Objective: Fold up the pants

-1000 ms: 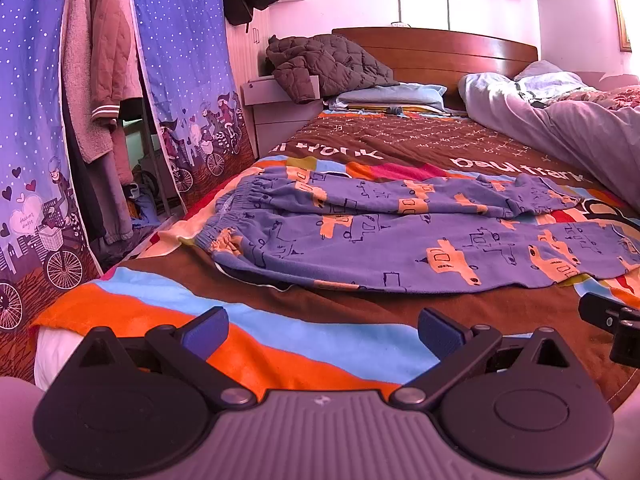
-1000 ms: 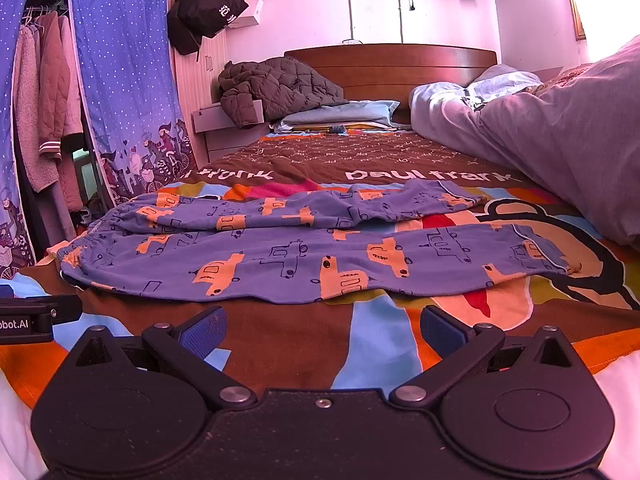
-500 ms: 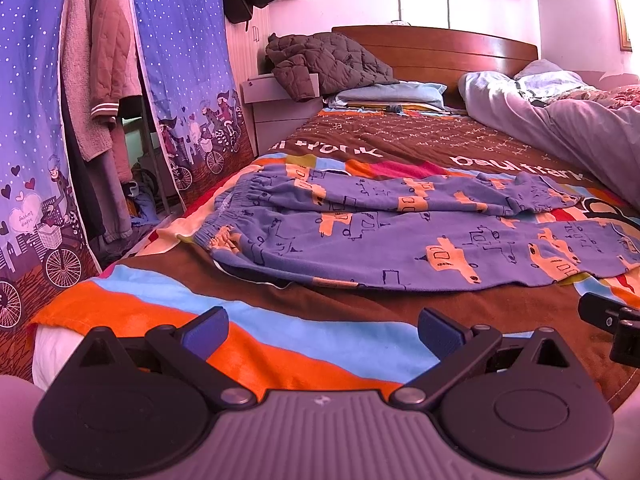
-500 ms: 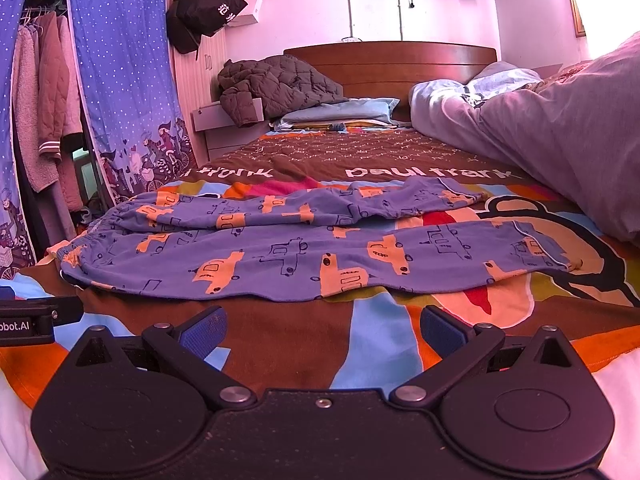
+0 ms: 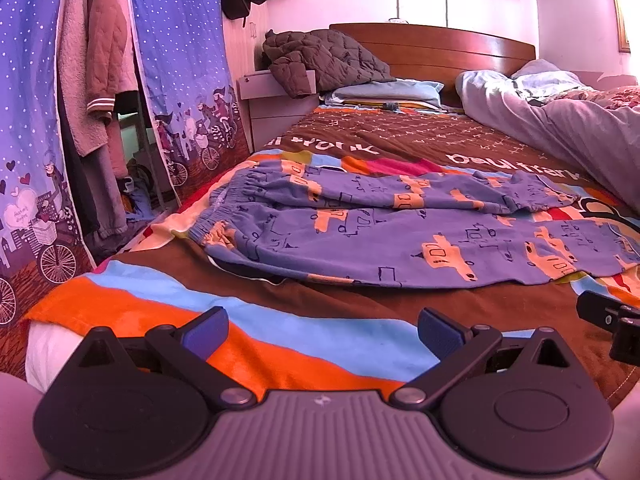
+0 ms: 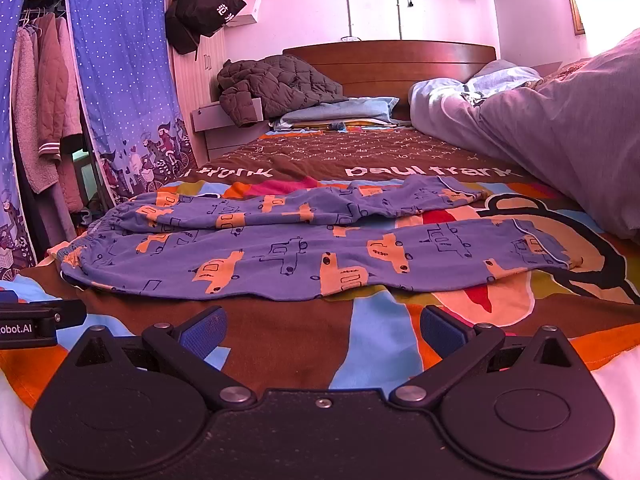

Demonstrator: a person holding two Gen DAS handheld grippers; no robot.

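Note:
Purple pants (image 5: 400, 236) with orange car prints lie spread flat across the bed, waistband to the left, both legs running right. They also show in the right wrist view (image 6: 304, 248). My left gripper (image 5: 322, 326) is open and empty, low over the bed's near edge, short of the waistband end. My right gripper (image 6: 324, 328) is open and empty, short of the near leg. Each gripper shows at the edge of the other's view.
The pants lie on a brown, orange and blue blanket (image 6: 380, 344). A grey duvet (image 6: 560, 128) is heaped along the right. A dark jacket (image 5: 320, 60) and pillows lie by the headboard. A blue curtain (image 5: 180, 80) and hanging clothes stand left of the bed.
Both grippers have crept slightly forward toward the pants. Jaws stay open; the pants have not moved.

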